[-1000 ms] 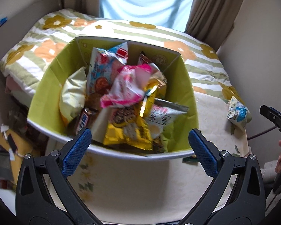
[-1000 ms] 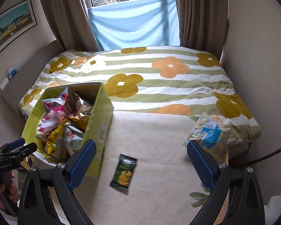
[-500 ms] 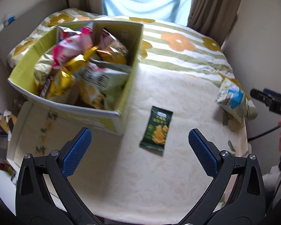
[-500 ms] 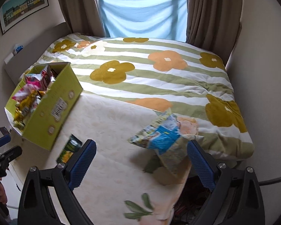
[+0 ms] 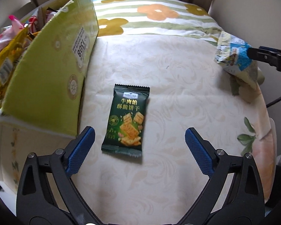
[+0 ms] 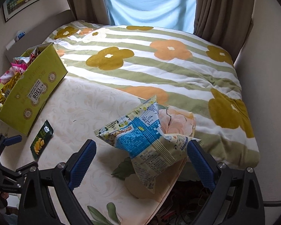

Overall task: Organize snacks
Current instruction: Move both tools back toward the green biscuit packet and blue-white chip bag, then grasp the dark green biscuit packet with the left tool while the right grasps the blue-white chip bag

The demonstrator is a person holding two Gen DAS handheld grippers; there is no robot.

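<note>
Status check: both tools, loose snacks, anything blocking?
Left tool closing, nothing gripped, over the green cracker packet. Right tool open, straddling the blue snack bag. Both snacks outside the box. Nothing blocking.

The left gripper point(image 5: 138, 137) now hangs over the dark green snack packet point(image 5: 127, 121), which sits between its closing jaws untouched; a second ago it faced the open top of the green box point(image 5: 52, 71), now off to the left; the right gripper point(image 6: 141, 152) has swung from the box to the blue and cream snack bag point(image 6: 140, 136), now between its wide jaws.
</note>
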